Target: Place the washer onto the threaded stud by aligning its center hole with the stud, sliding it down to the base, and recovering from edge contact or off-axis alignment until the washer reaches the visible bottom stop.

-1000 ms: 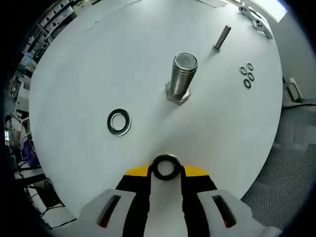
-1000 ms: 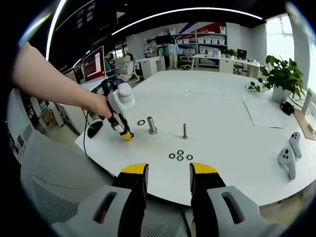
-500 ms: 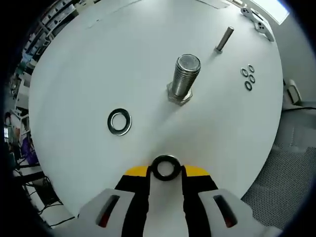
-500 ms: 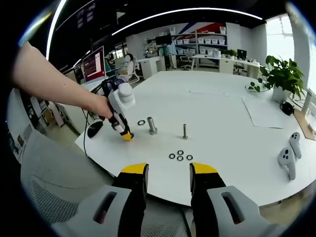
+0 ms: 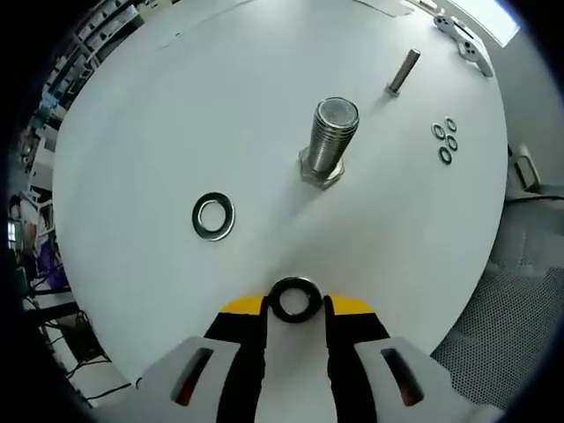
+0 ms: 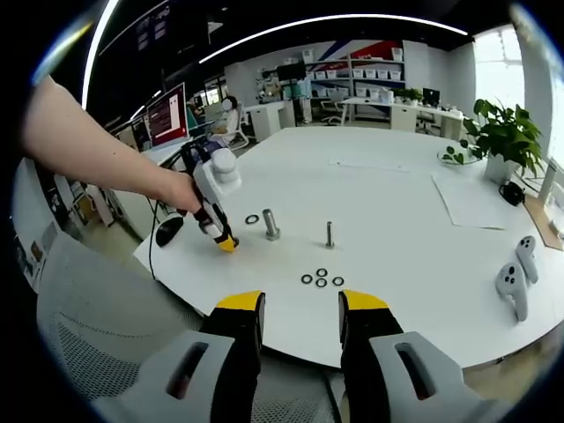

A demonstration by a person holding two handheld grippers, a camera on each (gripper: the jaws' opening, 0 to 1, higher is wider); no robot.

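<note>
My left gripper [image 5: 295, 301] is shut on a dark steel washer [image 5: 294, 299], held between its yellow-tipped jaws just above the white table [image 5: 176, 115]. The large threaded stud [image 5: 329, 141] stands upright on its hex base ahead of the washer, some way off. A second washer [image 5: 212, 217] lies flat on the table to the left. In the right gripper view my right gripper [image 6: 297, 310] stands open near the table's front edge, with nothing between its fingers. There the left gripper [image 6: 226, 241], held by a person's hand, sits left of the stud [image 6: 271, 224] and the loose washer [image 6: 253, 218].
A thinner stud [image 5: 400, 70] stands further back, with several small washers [image 5: 446, 142] beside it. Two white controllers [image 6: 515, 275] lie at the table's right. A mesh chair [image 6: 97, 326] sits below the table edge. A potted plant [image 6: 499, 141] and papers are at the far right.
</note>
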